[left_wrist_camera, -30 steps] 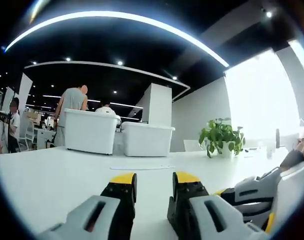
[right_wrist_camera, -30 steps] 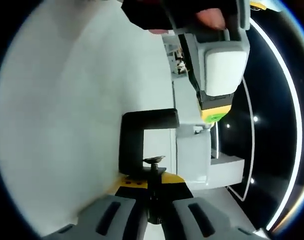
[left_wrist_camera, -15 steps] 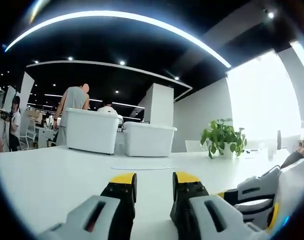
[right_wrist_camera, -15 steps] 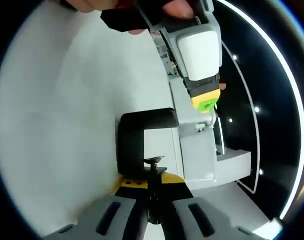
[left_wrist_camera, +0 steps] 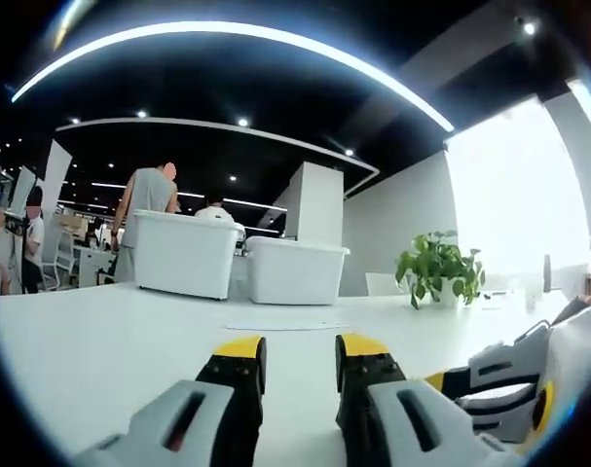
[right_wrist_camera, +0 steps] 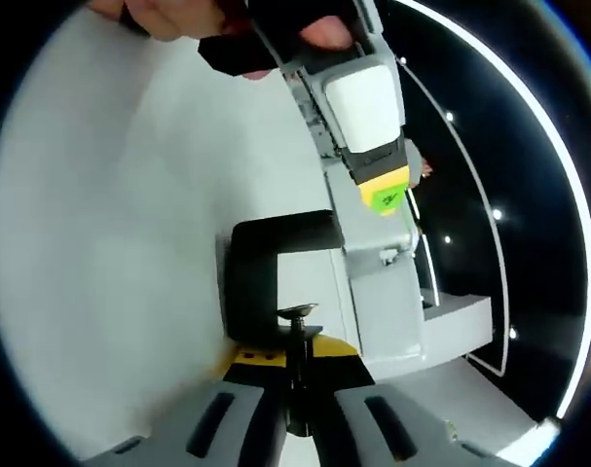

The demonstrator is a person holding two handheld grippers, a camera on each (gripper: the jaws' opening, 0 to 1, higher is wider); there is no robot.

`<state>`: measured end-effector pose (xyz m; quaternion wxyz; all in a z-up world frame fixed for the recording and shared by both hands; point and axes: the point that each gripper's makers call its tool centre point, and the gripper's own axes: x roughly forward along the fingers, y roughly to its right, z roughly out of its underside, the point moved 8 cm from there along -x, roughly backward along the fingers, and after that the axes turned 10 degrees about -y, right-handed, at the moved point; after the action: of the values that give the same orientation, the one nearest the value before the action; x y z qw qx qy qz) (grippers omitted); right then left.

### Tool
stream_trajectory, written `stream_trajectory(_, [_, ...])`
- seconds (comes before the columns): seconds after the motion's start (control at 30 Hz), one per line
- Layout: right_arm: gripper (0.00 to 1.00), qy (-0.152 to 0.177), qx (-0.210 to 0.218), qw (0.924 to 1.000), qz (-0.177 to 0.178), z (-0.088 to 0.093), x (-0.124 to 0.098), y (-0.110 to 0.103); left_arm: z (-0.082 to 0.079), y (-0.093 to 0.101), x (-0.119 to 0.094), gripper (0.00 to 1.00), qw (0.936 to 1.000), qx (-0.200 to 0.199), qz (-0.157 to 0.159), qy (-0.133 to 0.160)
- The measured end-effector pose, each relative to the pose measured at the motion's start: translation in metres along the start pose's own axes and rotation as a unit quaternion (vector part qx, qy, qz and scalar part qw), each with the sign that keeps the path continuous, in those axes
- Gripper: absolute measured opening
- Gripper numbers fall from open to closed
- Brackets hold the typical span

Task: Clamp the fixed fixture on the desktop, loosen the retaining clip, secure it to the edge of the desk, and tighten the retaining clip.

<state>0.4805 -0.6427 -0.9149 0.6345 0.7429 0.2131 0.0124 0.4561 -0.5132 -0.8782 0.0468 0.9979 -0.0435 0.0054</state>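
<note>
A white desk (left_wrist_camera: 100,341) stretches toward storage bins (left_wrist_camera: 183,255) and a potted plant (left_wrist_camera: 439,268). The right gripper (right_wrist_camera: 290,365) is clenched on the screw of a black C-shaped clamp fixture (right_wrist_camera: 261,272), its mouth opening toward the left gripper (left_wrist_camera: 300,355), which rests released, jaws parted, alongside and nearest.

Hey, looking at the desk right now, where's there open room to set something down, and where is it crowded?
Bare desktop stretches ahead of the left gripper, out to the flat sheet and the two white bins at the far edge. It is crowded on that view's right, where the right gripper reaches in, and around the black clamp held in the right gripper's jaws.
</note>
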Motion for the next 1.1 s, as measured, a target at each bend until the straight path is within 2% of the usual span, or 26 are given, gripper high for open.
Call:
stream_trajectory(0.33, [0.04, 0.011, 0.026, 0.9996, 0.004, 0.003, -0.006, 0.002, -0.002, -0.004, -0.002, 0.29, 0.9999, -0.012, -0.009, 0.007])
stream_trajectory(0.77, [0.04, 0.031, 0.060, 0.9977, 0.005, 0.007, -0.001, 0.002, -0.003, -0.004, -0.001, 0.29, 0.9998, -0.016, -0.009, 0.012])
stream_trajectory(1.1, [0.04, 0.040, 0.124, 0.9915, -0.003, 0.013, -0.001, 0.009, -0.003, -0.005, -0.001, 0.29, 0.9997, -0.016, -0.010, 0.012])
